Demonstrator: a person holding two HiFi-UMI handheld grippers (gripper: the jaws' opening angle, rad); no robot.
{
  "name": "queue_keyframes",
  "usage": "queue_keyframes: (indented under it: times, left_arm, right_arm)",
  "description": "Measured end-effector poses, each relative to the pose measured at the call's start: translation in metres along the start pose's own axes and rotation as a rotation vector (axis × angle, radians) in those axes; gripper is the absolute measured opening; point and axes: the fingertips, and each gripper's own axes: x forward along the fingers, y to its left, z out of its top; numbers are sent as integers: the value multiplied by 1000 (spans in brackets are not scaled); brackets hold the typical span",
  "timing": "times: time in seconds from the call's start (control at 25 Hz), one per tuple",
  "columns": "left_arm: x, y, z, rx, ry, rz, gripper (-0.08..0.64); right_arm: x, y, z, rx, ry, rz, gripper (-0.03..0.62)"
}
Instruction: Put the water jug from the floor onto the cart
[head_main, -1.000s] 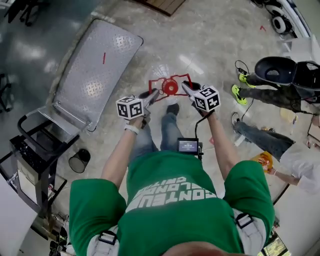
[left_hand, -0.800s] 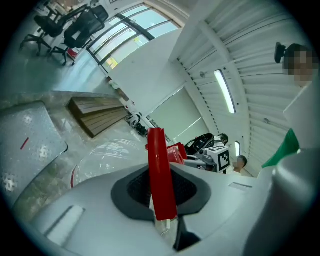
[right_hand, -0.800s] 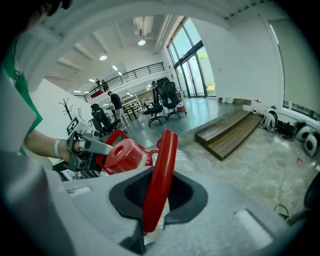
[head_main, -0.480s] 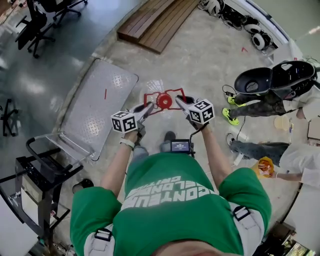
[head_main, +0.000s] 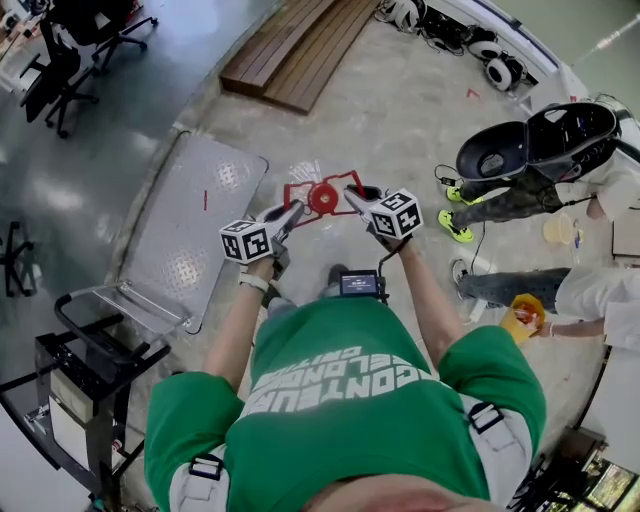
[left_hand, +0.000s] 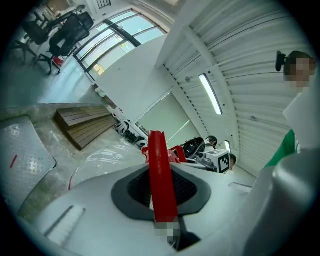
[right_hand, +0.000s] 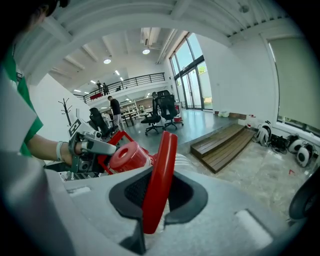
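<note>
In front of the person's waist, the jug (head_main: 323, 199) is hanging between the two grippers, raised off the floor (head_main: 400, 110). Its red cap (right_hand: 127, 156) is facing up toward the head camera, and the clear body below it is hard to make out from above.

The left gripper (head_main: 295, 210) is clamping the left side of the red handle (head_main: 300, 189). In the left gripper view a red strip of that handle is standing upright between the narrow jaws, pressed by both pads. The right gripper (head_main: 353, 198) is clamping the opposite side. In its own view a curved red bar is sitting tilted between jaws that are likewise nearly closed on it. Each gripper is showing in the other's view, just across the cap.

The cart (head_main: 190, 240) is lying to the left in the head view. Its silver deck is bare and its push bar is pointing toward the lower left. The jug is hovering just beside the deck's right edge, not over it.

Beyond the jug a wooden platform (head_main: 300, 50) is resting on the floor. Office chairs (head_main: 70, 40) are standing at the upper left. A black scooter (head_main: 540, 145) is parked at the right, with someone sitting near it. A black rack (head_main: 80, 390) is standing at the lower left.
</note>
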Motion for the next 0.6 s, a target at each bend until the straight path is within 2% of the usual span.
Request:
queue_keyframes:
  times: [0.6]
  left_arm:
    - [-40,19,6,1,29,-14,67]
  right_arm:
    - [30,38,2,-3,26,-20,40]
